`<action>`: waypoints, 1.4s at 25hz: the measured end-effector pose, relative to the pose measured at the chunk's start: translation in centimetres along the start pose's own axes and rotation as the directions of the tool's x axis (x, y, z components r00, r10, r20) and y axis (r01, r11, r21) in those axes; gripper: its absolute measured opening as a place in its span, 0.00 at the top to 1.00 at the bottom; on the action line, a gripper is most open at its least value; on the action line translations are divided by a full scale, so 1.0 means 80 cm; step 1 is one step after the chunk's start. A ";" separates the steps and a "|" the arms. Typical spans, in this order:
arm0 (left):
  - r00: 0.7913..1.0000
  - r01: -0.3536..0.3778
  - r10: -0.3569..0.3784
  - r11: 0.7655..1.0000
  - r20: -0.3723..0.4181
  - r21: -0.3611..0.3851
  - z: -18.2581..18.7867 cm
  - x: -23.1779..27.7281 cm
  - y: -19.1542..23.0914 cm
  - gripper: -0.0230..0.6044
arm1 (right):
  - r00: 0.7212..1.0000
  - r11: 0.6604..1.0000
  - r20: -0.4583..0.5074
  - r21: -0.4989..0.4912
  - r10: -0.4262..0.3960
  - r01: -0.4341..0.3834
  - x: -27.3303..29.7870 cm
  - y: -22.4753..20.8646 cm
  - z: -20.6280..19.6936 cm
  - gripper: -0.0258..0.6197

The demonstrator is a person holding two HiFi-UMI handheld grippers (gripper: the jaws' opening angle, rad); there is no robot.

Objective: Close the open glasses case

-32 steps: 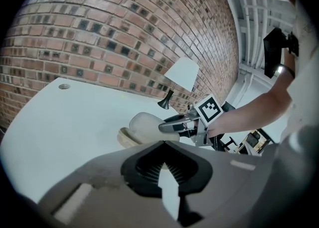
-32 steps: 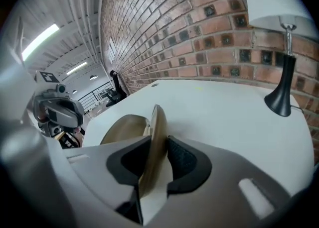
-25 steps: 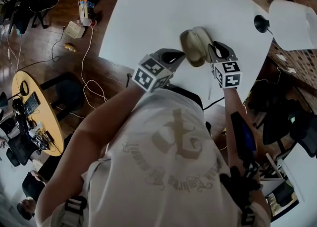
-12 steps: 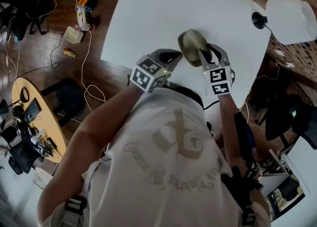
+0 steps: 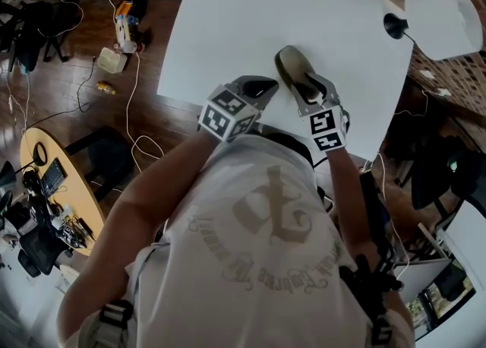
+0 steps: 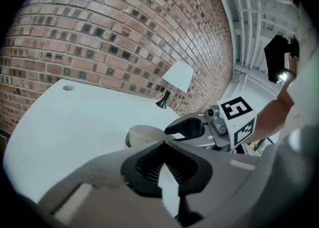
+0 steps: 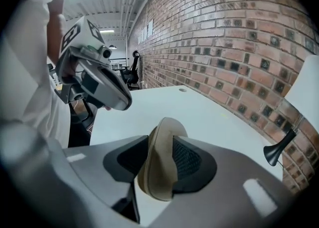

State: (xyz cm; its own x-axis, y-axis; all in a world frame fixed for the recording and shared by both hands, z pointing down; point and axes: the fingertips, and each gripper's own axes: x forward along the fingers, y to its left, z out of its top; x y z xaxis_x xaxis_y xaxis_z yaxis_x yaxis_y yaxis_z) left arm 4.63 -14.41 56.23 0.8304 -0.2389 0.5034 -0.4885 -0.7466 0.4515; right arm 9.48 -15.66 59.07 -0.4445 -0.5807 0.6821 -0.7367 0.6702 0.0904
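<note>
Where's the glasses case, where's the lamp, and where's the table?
Case (image 5: 291,66): head view, on its tan shell.
Lamp (image 5: 444,23): head view, middle of the white shade.
Table (image 5: 243,20): head view, a bare white patch.

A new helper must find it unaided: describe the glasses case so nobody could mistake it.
Start at the white table by the brick wall, with the white-shaded lamp at its right edge. Near the person's side of the table the right gripper, its jaws having just been opening, straddles the glasses case. It is the only tan, rounded shell there, standing on edge.
</note>
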 end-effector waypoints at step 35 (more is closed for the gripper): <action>0.999 -0.005 0.009 0.995 -0.042 0.104 0.021 0.032 -0.012 0.96 | 0.997 0.996 0.055 0.062 0.061 -0.065 0.025 0.026 -0.013 0.95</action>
State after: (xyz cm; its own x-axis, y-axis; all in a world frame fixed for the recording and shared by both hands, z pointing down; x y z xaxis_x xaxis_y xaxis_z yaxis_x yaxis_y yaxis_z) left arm 7.65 -15.32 55.84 0.8137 -0.2197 0.5381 -0.4621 -0.8060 0.3698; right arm 7.58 -14.94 61.33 -0.5163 -0.5632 0.6451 -0.7364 0.6765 0.0013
